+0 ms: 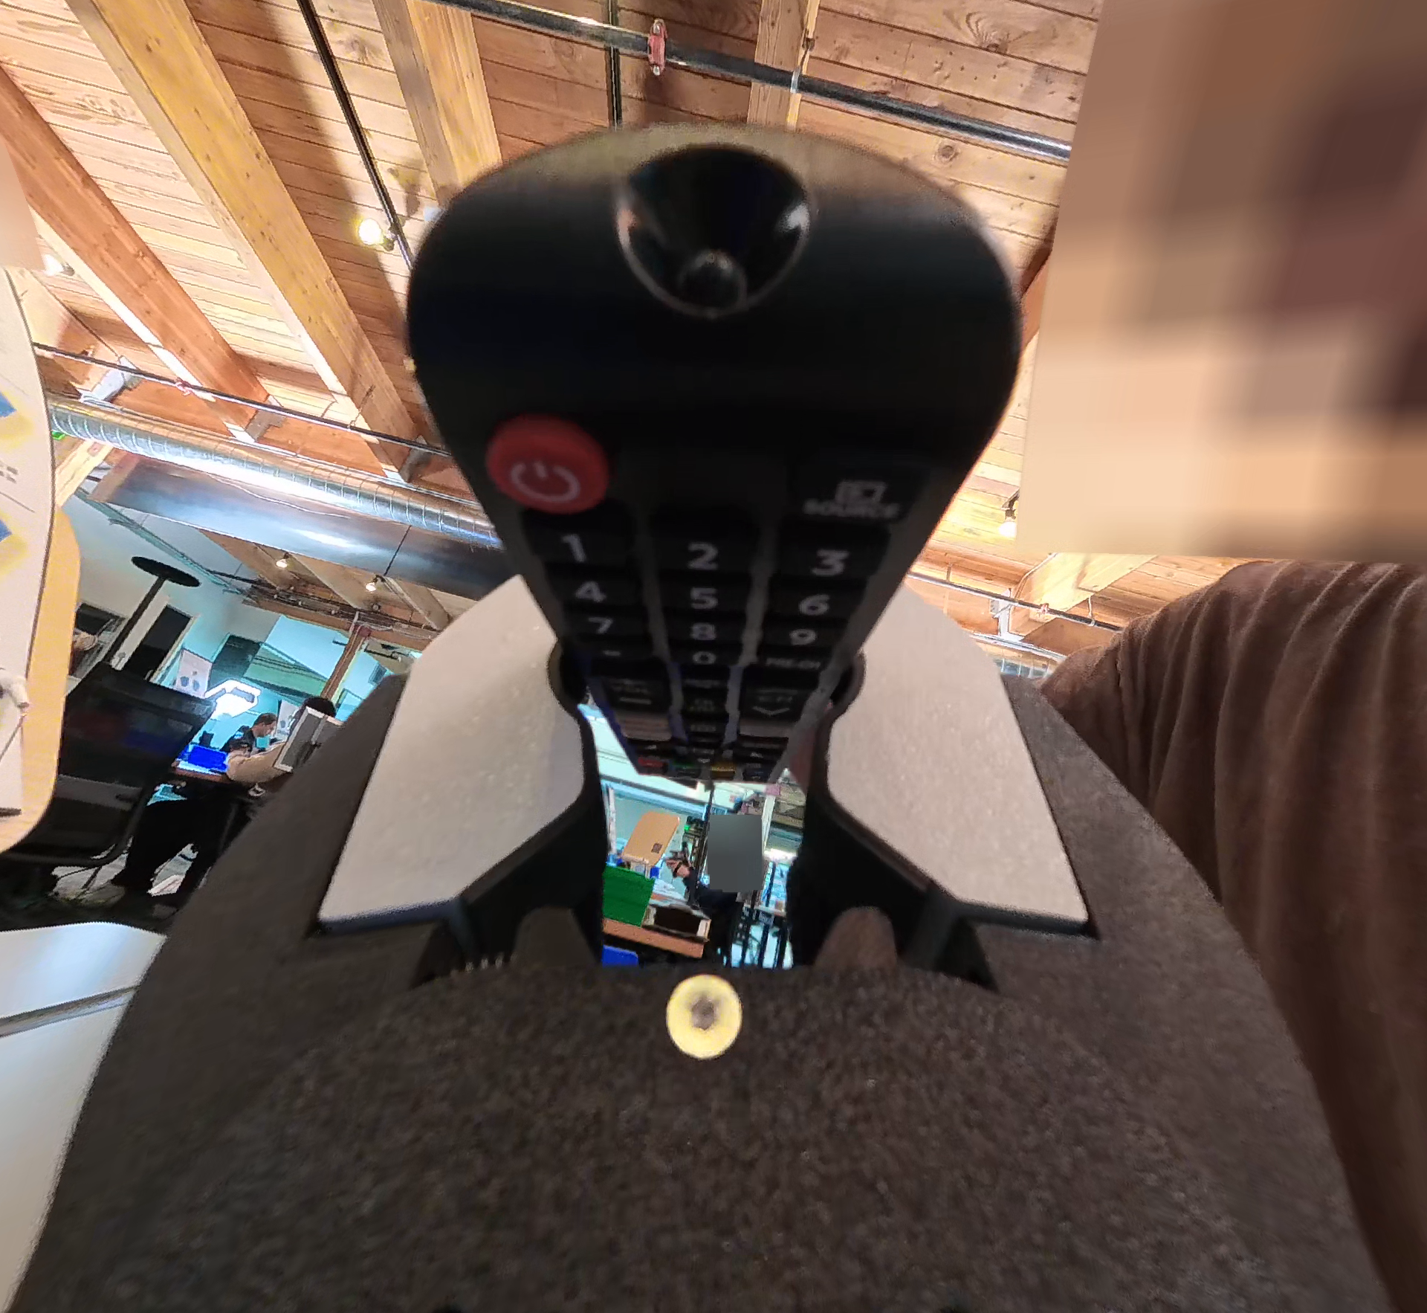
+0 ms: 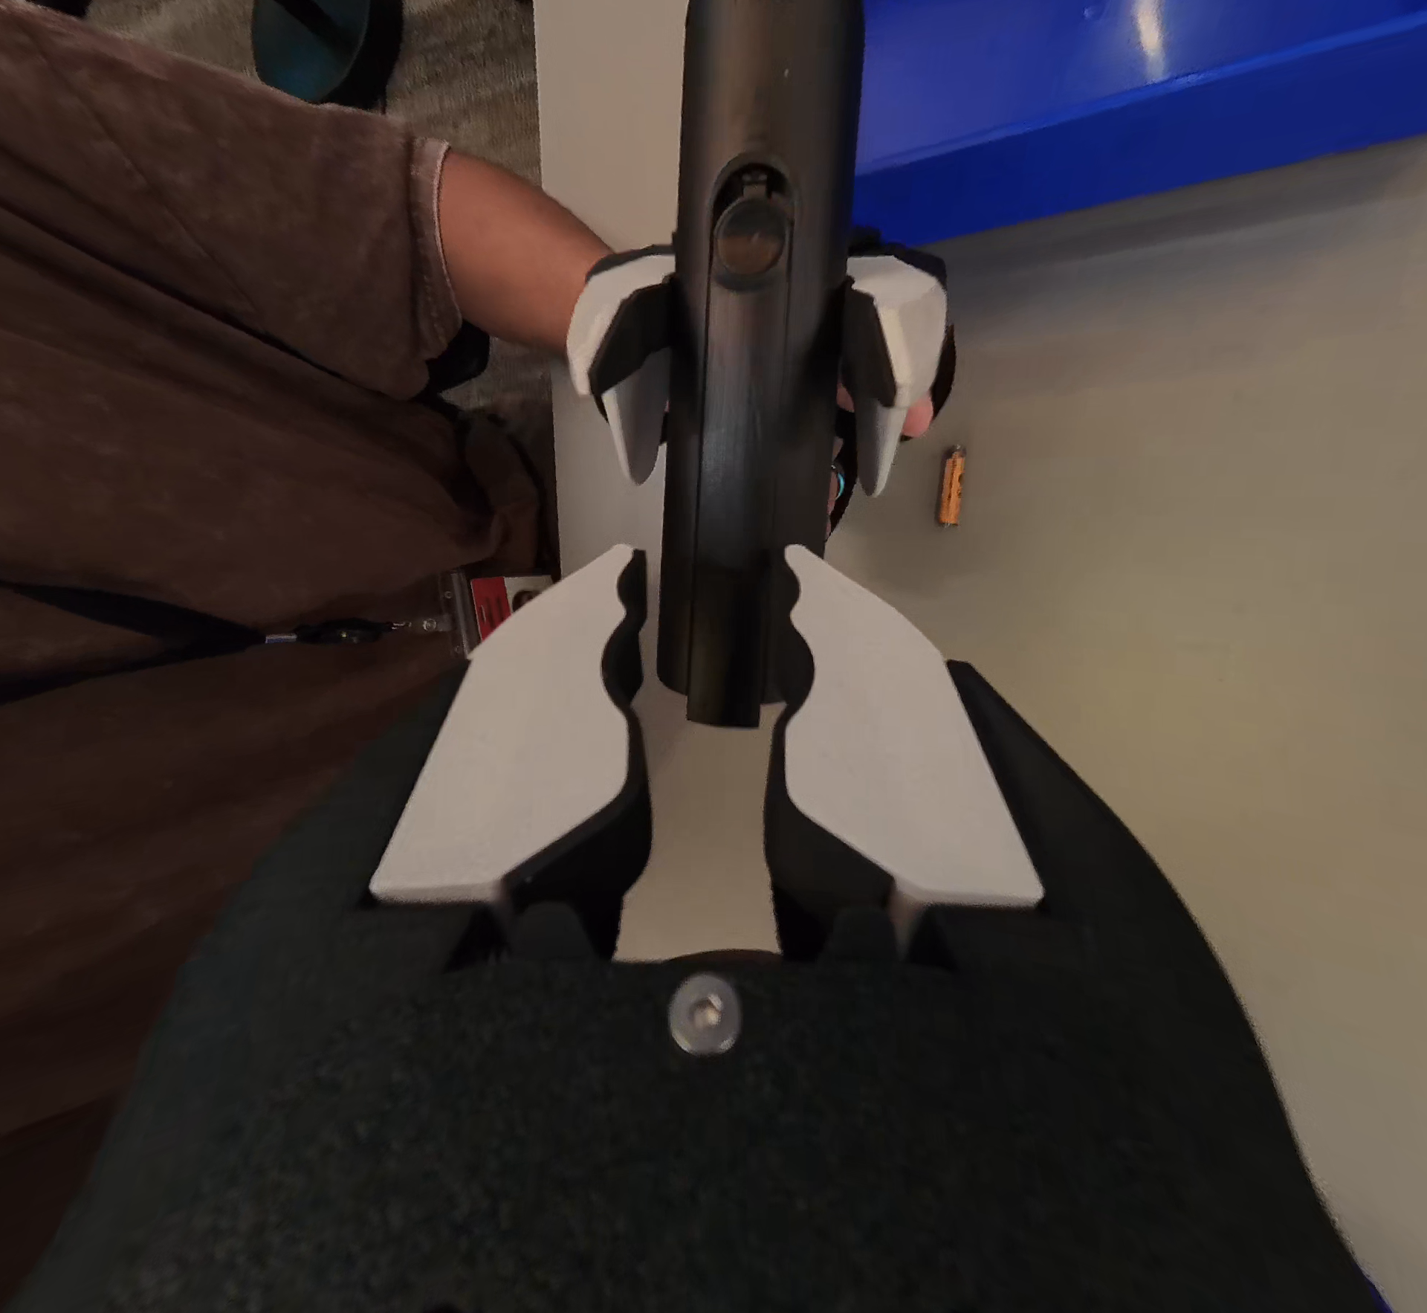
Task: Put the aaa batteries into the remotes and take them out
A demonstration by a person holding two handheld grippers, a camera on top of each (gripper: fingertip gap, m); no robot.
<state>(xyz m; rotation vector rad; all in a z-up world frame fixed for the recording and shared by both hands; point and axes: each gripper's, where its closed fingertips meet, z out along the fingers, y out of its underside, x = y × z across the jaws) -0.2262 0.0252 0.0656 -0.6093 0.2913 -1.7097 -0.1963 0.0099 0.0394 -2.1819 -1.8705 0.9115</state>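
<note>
- Pale tabletop fills the right wrist view, with a brown-sleeved person's arm at its left edge; the left wrist view looks up at a wooden plank ceiling with beams and pipes
- Right gripper is nearest in its own view: its white fingers stand apart on either side of the near end of the black remote, with a gap showing on each side, so it is released and grips nothing
- Beyond it, the remote hangs back-side up above the table, its battery compartment open, with a round battery end visible in the slot
- Left gripper shows farther off in that view, its white fingertips clamped on both edges of the remote
- In the left wrist view the same left gripper is clenched on the remote, whose button face with a red power button is towards the camera
- One loose orange battery lies on the table just to the right of the remote
- Farthest back, a blue bin rests on the table
</note>
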